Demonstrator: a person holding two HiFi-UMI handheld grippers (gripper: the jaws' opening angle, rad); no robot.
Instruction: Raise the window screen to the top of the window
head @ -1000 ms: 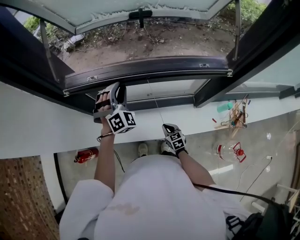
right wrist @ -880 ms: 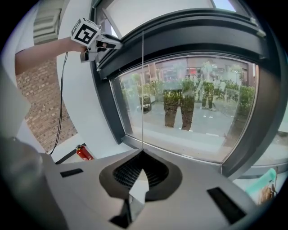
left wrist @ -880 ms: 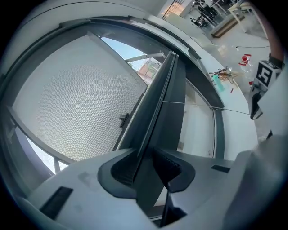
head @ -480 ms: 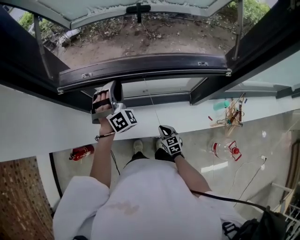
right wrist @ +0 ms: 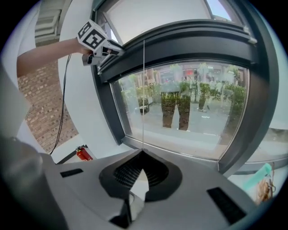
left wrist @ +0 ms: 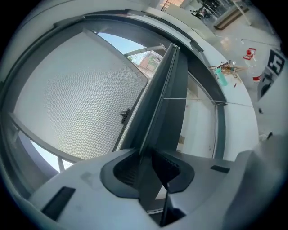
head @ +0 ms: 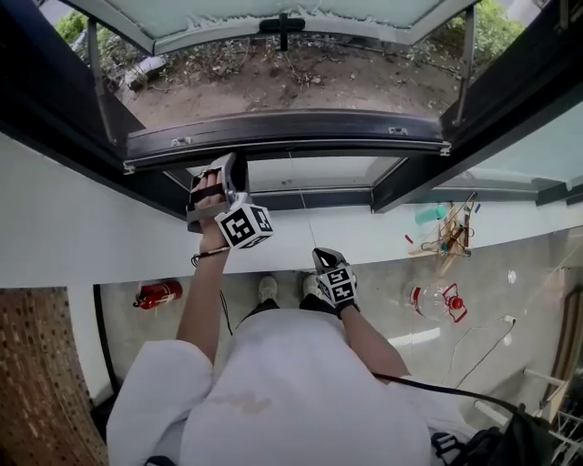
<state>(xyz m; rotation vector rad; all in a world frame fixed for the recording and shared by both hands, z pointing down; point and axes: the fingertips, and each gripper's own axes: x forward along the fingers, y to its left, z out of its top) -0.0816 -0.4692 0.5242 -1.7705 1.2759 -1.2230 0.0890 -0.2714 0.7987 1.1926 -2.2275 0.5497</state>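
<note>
The screen's dark bottom rail runs across the window, with grey mesh above it. My left gripper is raised to the rail's left end. In the left gripper view the rail's edge sits between the closing jaws of the left gripper, and both pads touch it. A thin pull cord hangs from the rail down to my right gripper, which is shut on it. In the head view the right gripper is low, just above the white sill. The left gripper also shows in the right gripper view.
An open outer pane with a dark handle tilts outward above bare ground. A fixed glass pane fills the frame below the rail. Small clutter lies on the sill at the right. A red fire extinguisher and a clear bottle are on the floor.
The head view has swung slightly. The left gripper stays at the rail and the right gripper stays low on the cord.
</note>
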